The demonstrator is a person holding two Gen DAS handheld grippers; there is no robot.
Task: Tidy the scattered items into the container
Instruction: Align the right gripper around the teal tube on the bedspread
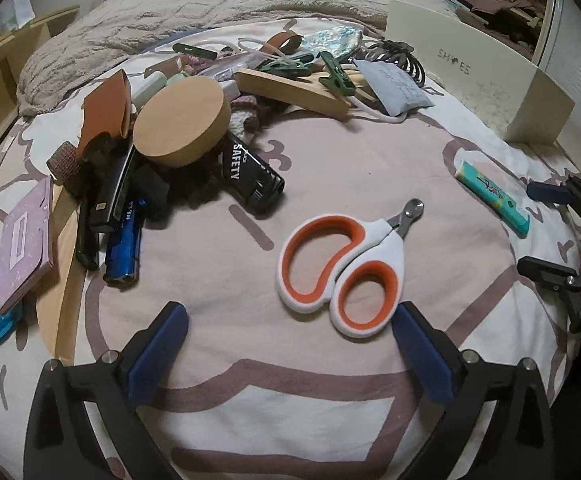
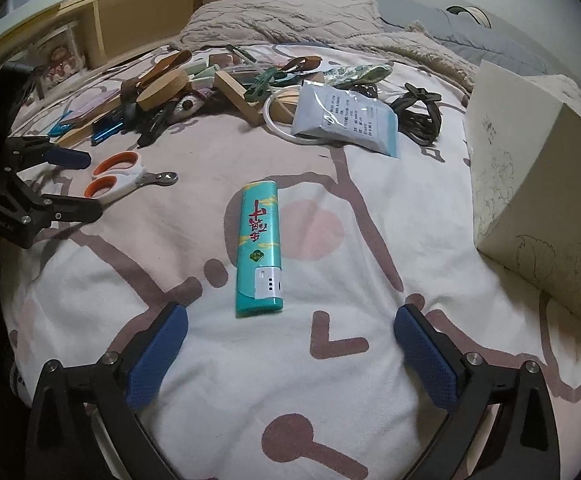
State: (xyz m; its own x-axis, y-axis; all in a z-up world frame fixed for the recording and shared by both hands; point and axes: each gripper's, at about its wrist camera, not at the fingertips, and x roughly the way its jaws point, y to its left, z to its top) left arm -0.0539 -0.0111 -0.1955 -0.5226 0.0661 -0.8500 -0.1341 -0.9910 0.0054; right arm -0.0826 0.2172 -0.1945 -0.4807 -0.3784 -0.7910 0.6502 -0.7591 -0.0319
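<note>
On the bed [image 1: 330,168], going left to right, the clutter pile sits far left, with a black case [image 1: 250,176] in it printed "SAFETY" in white. The left gripper [image 1: 290,344] hangs over the sheet with its fingers [image 1: 158,344] spread wide and nothing between them; the clippers [image 1: 342,268], orange and white, lie just ahead, their handle loops close to the right-hand finger. To take them well, I would shift the gripper a little toward the loops, drop the fingers either side of the narrow neck, and close only once both pads straddle it, since the sheet is soft and may bunch. Further right, the right gripper [image 2: 290,344] is likewise spread and empty, with the teal lighter [image 2: 259,252] lying lengthwise between its fingers and slightly ahead; its red characters are not clear enough to read. A straight descent and a squeeze across its narrow sides should do. Far right stands the box [image 1: 470,80], marked "SH ES" with a small heart between, well apart from both items.
</note>
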